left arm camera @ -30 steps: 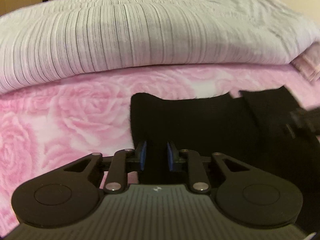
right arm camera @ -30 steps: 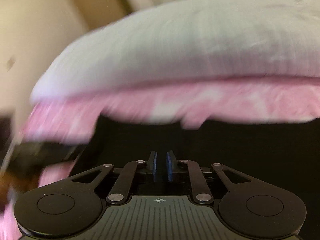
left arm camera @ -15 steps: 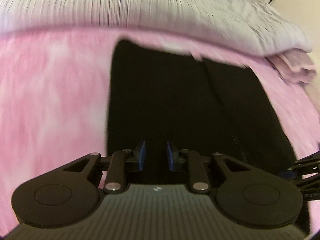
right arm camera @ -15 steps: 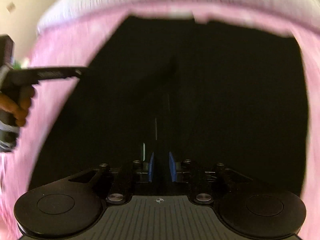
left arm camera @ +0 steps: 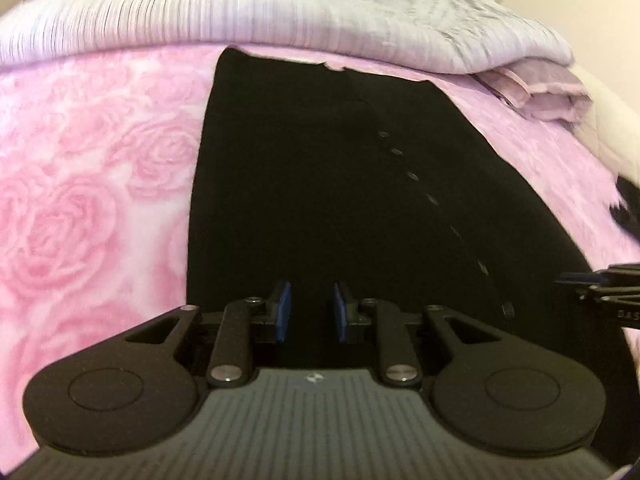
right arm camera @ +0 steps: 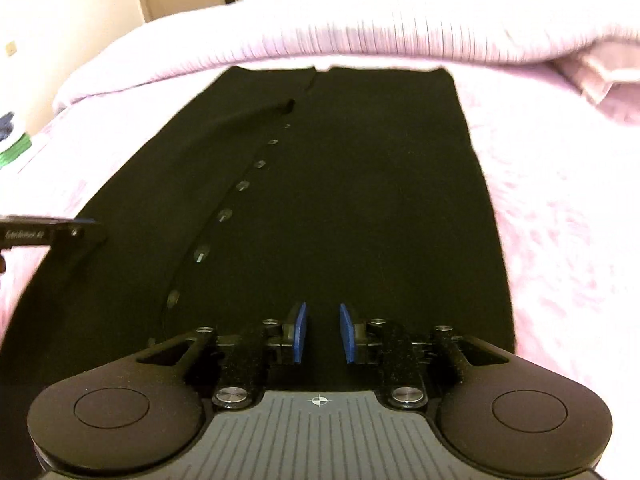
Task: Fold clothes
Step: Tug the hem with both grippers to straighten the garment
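Note:
A black button-front garment [left arm camera: 320,160] [right arm camera: 360,180] lies flat on the pink rose blanket [left arm camera: 80,200], folded into a long narrow strip. A row of buttons [left arm camera: 412,177] [right arm camera: 240,185] runs down it. My left gripper [left arm camera: 311,312] hovers over the near end of the garment, open a little, with nothing seen pinched between its blue pads. My right gripper [right arm camera: 323,332] stands the same way over the near end, open a little and holding nothing. Each gripper shows at the edge of the other's view: the right gripper [left arm camera: 600,284], the left gripper [right arm camera: 52,228].
A striped pale duvet [left arm camera: 240,12] [right arm camera: 400,28] is bunched along the far side of the bed. A folded pinkish cloth [left arm camera: 536,92] [right arm camera: 600,76] lies at the far right. Something green and blue [right arm camera: 16,148] sits off the left edge. Wardrobe doors stand behind.
Both views swung from the duvet down onto the garment. The right gripper's pads were close together with black cloth between them and have since widened; the garment now lies flat. The left gap is unchanged.

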Motion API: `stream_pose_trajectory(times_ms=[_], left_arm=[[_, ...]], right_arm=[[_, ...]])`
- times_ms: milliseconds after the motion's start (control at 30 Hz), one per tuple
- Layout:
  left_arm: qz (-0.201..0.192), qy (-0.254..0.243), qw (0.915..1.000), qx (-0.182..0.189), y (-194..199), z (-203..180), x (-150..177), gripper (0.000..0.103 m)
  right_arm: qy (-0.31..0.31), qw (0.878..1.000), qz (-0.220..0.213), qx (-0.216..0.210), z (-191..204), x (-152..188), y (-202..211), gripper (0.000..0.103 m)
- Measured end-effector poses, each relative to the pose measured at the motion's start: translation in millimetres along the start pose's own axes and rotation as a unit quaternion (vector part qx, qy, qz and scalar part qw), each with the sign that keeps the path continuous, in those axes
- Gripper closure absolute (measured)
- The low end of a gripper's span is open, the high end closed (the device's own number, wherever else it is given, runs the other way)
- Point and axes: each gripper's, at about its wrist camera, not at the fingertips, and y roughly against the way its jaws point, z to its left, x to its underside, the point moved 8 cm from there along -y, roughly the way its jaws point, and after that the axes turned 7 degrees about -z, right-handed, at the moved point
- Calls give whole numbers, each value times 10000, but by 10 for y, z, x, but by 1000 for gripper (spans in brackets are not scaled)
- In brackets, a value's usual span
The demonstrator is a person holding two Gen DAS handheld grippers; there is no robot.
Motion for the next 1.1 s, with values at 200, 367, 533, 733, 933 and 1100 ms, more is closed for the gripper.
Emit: stream_pose_trajectory(times_ms=[200, 367, 533, 733, 933, 1100], left_arm=[[99, -67, 9996, -259, 783, -397, 613, 84], [160, 319, 9977, -577, 1586, -642, 1132, 84], [105, 658, 9953, -700, 2193, -798, 1411, 82], [-79, 895, 9945, -537, 2387, -692, 1400, 74], [16, 2250, 9744, 30, 2117, -231, 1509, 73], [131, 3249, 9443, 517, 1710, 63, 1480, 72]], right_arm=[[77, 9996, -238, 91, 135, 671, 712, 74], [-254, 9981, -375, 407, 297, 1273, 1539, 71], [-575, 9928, -834, 646, 402, 1383, 2242, 70], [-1048, 9865, -1137, 540, 359, 1428, 2697, 50], [-2603, 9626, -748, -82, -120, 1536, 2343, 50], [-3664, 9276, -551, -475, -477, 1587, 2115, 50]])
